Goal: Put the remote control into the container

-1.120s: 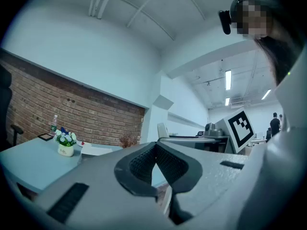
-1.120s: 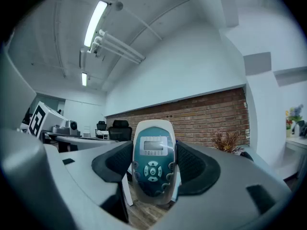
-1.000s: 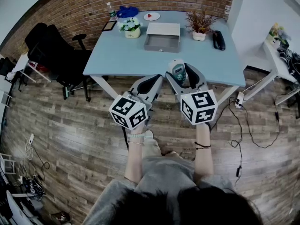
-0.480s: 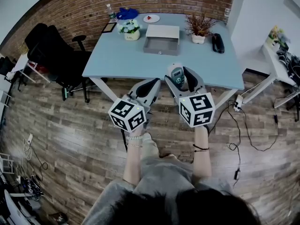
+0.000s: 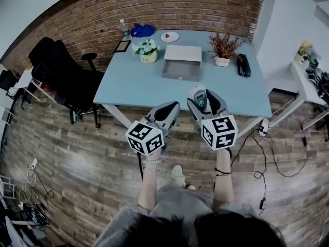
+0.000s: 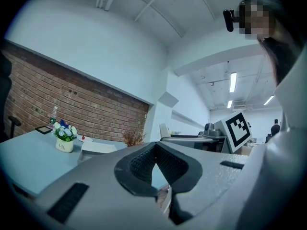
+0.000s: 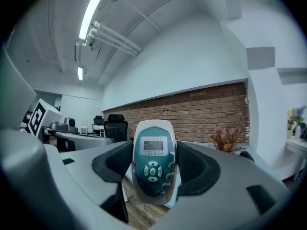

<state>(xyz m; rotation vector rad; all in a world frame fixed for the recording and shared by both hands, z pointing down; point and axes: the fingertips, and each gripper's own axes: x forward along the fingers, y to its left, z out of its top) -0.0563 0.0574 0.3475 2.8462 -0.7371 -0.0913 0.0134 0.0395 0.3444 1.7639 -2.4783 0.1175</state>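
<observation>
Fingers (image 7: pixel 194 169) of my right gripper (image 5: pixel 204 94) are clamped on the long sides of the remote control (image 5: pixel 198 95). Its keypad faces my camera, and its long axis runs out along the fingers with the display end foremost. Ahead is the pale blue counter (image 5: pixel 133 81), and I hover at its near edge. On it sits the container (image 5: pixel 180 71), an open grey tray with a white top behind it. It lies forward and slightly to my left, apart from the fingers with bare counter between. I judge the carry goes forward, a touch leftward, then down, and that my right hand is the nearer one. My left gripper (image 5: pixel 165 112) hangs beside it, fingers pressed together on nothing.
</observation>
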